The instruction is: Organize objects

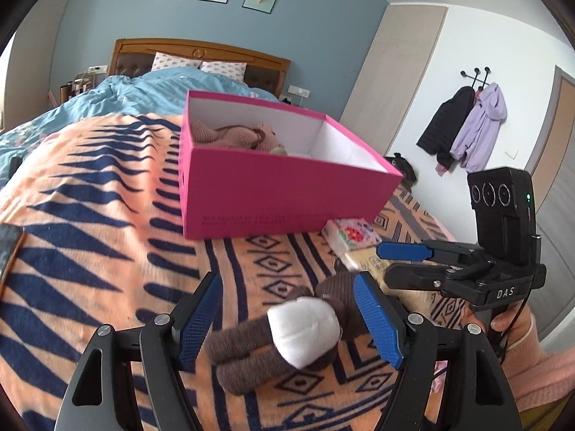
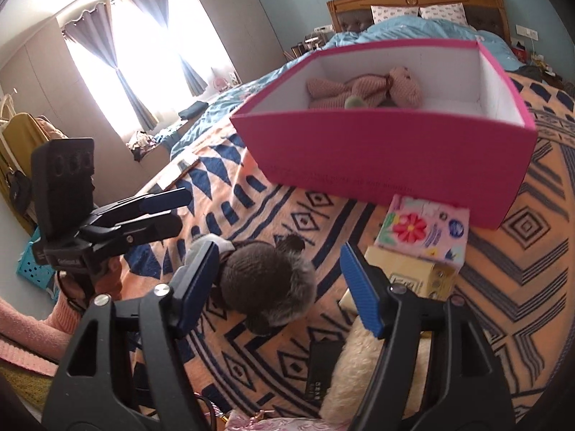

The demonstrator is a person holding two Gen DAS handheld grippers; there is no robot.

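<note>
Orange and navy patterned blanket spread over the bed, blue quilt bunched toward the wooden headboard. Pink cardboard box standing open on the blanket, white inside, with a tan knitted bear lying on its floor. Just in front of the box, a flowered tissue pack stacked on a pale yellow pack. Nearer still, a brown knitted monkey toy lying flat on the blanket: brown ribbed limbs, white rounded patch facing up, fuzzy grey-brown head seen from the right wrist view. Cream fluffy toy and a small black device beside it, low in that view. Left gripper hovering over the monkey, jaws wide, blue pads either side of the toy without touching. Right gripper close alongside, jaws wide too, monkey's head by the left pad, not pressed. Pink sleeve behind each handle.
</note>
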